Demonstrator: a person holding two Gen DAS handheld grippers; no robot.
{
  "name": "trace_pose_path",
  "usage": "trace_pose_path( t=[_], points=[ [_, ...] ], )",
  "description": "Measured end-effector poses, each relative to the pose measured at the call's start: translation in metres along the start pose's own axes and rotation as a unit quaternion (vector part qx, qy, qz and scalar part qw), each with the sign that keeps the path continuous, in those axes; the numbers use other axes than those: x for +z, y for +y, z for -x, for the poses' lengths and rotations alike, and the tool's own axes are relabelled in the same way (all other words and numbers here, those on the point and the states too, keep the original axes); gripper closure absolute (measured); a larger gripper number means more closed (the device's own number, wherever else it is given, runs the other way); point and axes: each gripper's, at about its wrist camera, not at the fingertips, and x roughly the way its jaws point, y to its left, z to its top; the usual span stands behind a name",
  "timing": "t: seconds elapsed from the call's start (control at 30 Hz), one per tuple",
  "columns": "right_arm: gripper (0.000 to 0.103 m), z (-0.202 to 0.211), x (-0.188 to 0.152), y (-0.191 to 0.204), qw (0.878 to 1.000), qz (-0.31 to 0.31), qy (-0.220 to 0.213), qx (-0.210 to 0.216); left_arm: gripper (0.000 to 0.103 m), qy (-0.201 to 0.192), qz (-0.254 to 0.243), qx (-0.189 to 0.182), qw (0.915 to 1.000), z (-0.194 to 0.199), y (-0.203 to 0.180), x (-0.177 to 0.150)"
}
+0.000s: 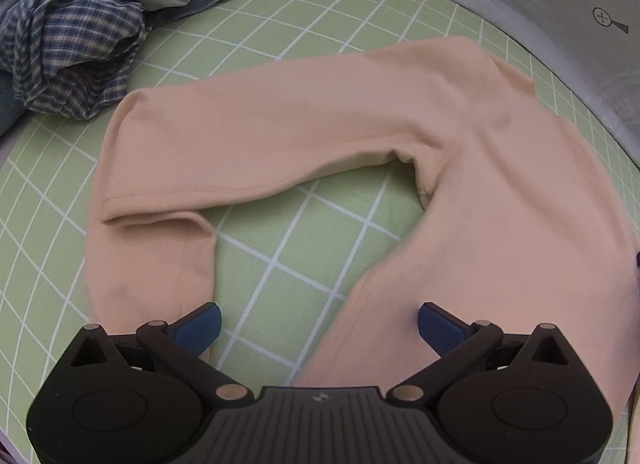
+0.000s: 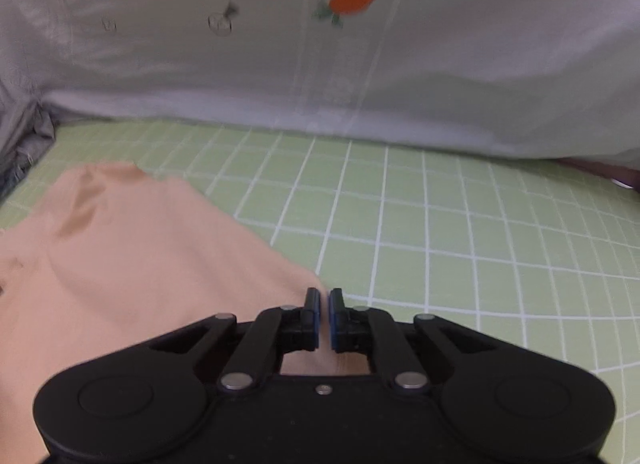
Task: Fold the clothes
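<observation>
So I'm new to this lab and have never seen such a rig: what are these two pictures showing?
A person holds two black hand-held grippers, each carrying a fisheye camera looking along its blue-padded jaws. One picture comes from the left gripper, whose jaws stand wide open above a peach long-sleeved top spread on a green grid-lined mat. A pile of crumpled clothes, plaid and grey, lies at the mat's far corner. The other picture comes from the right gripper: its jaws are closed at an edge of the same peach top, apparently pinching it. Behind the mat lies white fabric printed with orange carrots.
</observation>
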Motion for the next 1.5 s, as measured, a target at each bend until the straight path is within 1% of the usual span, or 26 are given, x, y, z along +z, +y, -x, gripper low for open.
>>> trace_pose_path(
  t=[0.07,0.2,0.27,0.4,0.53,0.57,0.6,0.63,0.67,0.7,0.73,0.77,0.8,0.83,0.87,0.93,1.0,1.03,1.1,1.17,1.23,1.3,1.37,1.43,1.47,1.5],
  points=[
    [0.099,0.02,-0.002,0.018,0.999,0.024,-0.023,-0.009,0.0,-0.007,-0.001,-0.003,1.0,0.006,0.001,-0.003],
    [0.099,0.058,-0.024,0.051,0.996,0.077,-0.046,-0.002,0.0,-0.014,-0.001,-0.005,0.9999,0.015,0.005,-0.011],
    [0.099,0.061,-0.044,0.063,0.997,0.075,-0.027,0.015,0.0,-0.012,-0.001,-0.006,0.9999,0.016,0.007,-0.014],
    [0.1,0.052,-0.079,0.072,0.998,0.037,0.03,0.044,0.0,-0.007,-0.003,-0.013,0.9999,0.018,0.006,-0.019],
    [0.099,0.06,-0.081,0.071,0.997,0.012,0.039,0.061,0.0,-0.009,-0.012,-0.015,0.9998,0.019,0.002,-0.021],
    [0.097,0.064,-0.076,0.067,0.997,0.002,0.03,0.066,0.0,-0.009,-0.014,-0.015,0.9998,0.019,0.002,-0.021],
    [0.094,0.069,-0.071,0.064,0.997,-0.008,0.021,0.07,0.0,-0.008,-0.015,-0.016,0.9997,0.018,0.001,-0.022],
    [0.085,0.073,-0.066,0.061,0.997,-0.019,0.012,0.075,0.0,-0.008,-0.016,-0.016,0.9997,0.018,0.0,-0.022],
    [0.071,0.078,-0.058,0.057,0.996,-0.035,-0.001,0.079,0.0,-0.007,-0.018,-0.016,0.9997,0.017,-0.001,-0.021],
    [0.065,0.082,-0.051,0.052,0.995,-0.05,-0.015,0.079,0.0,-0.006,-0.018,-0.015,0.9997,0.015,-0.001,-0.02],
    [0.055,0.083,-0.043,0.048,0.995,-0.057,-0.025,0.075,0.0,-0.004,-0.019,-0.015,0.9997,0.013,-0.002,-0.02],
    [0.046,0.08,-0.036,0.045,0.996,-0.054,-0.028,0.069,0.0,-0.002,-0.018,-0.015,0.9997,0.012,-0.002,-0.02],
    [0.04,0.076,-0.03,0.043,0.996,-0.049,-0.03,0.062,0.0,-0.001,-0.018,-0.016,0.9997,0.012,-0.003,-0.019],
    [0.03,0.068,-0.025,0.043,0.998,-0.039,-0.025,0.053,0.0,0.001,-0.018,-0.016,0.9997,0.011,-0.003,-0.019],
    [0.028,0.057,-0.022,0.042,0.998,-0.03,-0.018,0.046,0.0,0.003,-0.018,-0.017,0.9997,0.01,-0.003,-0.019],
    [0.029,0.034,-0.022,0.037,0.999,-0.032,0.008,0.042,0.0,0.005,-0.018,-0.017,0.9997,0.008,-0.004,-0.019],
    [0.033,0.017,-0.023,0.031,0.997,-0.049,0.027,0.055,0.0,0.006,-0.018,-0.016,0.9997,0.007,-0.005,-0.019],
    [0.038,0.012,-0.024,0.029,0.996,-0.056,0.031,0.064,0.0,0.008,-0.019,-0.016,0.9997,0.006,-0.006,-0.019],
    [0.051,0.005,-0.023,0.029,0.994,-0.058,0.038,0.08,0.0,0.011,-0.02,-0.013,0.9997,0.003,-0.006,-0.018],
    [0.096,0.002,-0.023,0.032,0.995,-0.041,0.04,0.087,0.0,0.016,-0.02,-0.01,0.9996,0.0,-0.008,-0.017],
    [0.098,0.002,-0.019,0.033,0.995,-0.017,0.031,0.09,0.0,0.02,-0.021,-0.006,0.9996,-0.003,-0.009,-0.015],
    [0.099,0.007,-0.009,0.029,0.997,0.001,-0.005,0.081,0.0,0.023,-0.023,-0.002,0.9995,-0.006,-0.01,-0.014],
    [0.099,0.014,0.004,0.017,0.998,-0.012,-0.052,0.041,0.0,0.025,-0.023,0.002,0.9994,-0.008,-0.01,-0.013],
    [0.098,0.02,0.014,-0.001,0.991,-0.063,-0.115,-0.027,0.0,0.026,-0.02,0.005,0.9994,-0.01,-0.009,-0.013],
    [0.086,0.02,0.018,-0.008,0.986,-0.083,-0.132,-0.064,0.0,0.027,-0.018,0.006,0.9995,-0.01,-0.009,-0.013],
    [0.071,0.017,0.021,-0.013,0.983,-0.091,-0.129,-0.089,0.0,0.027,-0.018,0.008,0.9994,-0.011,-0.009,-0.012]
  ],
)
